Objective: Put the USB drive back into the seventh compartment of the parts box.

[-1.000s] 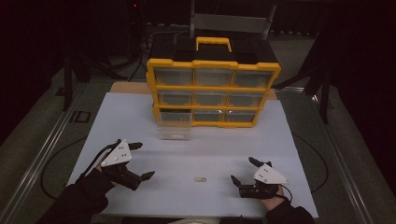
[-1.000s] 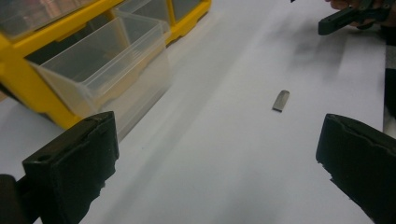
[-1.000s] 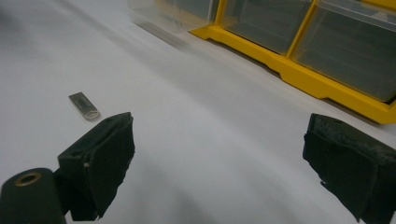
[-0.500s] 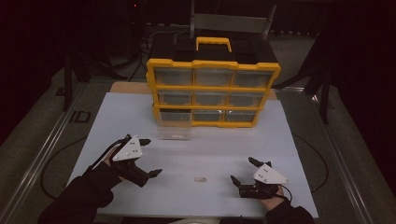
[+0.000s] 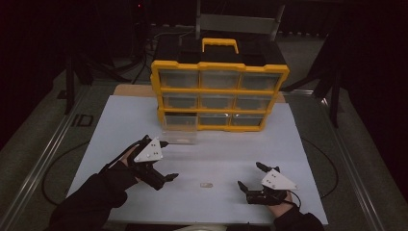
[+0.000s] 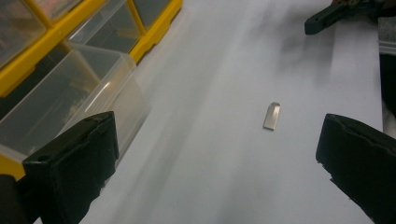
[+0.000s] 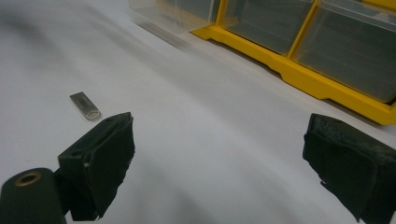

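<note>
Jaws of left gripper (image 5: 164, 160) spread wide, nothing between them; in left gripper view, one black pad low at left, just in front of pulled-out clear drawer (image 6: 70, 105), the other low at right. Small flat metal piece (image 6: 272, 115), silvery, one end rounded, lying on white sheet ahead of those jaws, in the gap but closer to the right pad, touching neither. Tip of the other gripper seen at top right of that view.

Jaws of right gripper (image 5: 250, 175) likewise spread wide and empty; in right gripper view, metal piece (image 7: 85, 106) just beyond left pad, slightly outside the gap, flat on the sheet.

From high view: metal piece (image 5: 206, 184) between the two grippers, near front edge of sheet, apart from both. Left gripper held above the sheet by a dark-gloved hand (image 5: 126, 166), grey three-cornered plate on top, dark sleeve below. Right gripper low near front right of sheet, hand under it mostly hidden.

Farther back: yellow organizer cabinet (image 5: 220, 95) with three rows of three clear drawers, black top, yellow carrying handle (image 5: 220, 44). Bottom-left drawer (image 5: 179, 129) pulled forward out of its slot, resting on the sheet; contents too dim to tell.

White sheet (image 5: 120, 120) covering most of counter (image 5: 48, 144), grey rim around it, cables looping at left and right sides. Room beyond dark; metal frame (image 5: 238, 21) behind cabinet.
</note>
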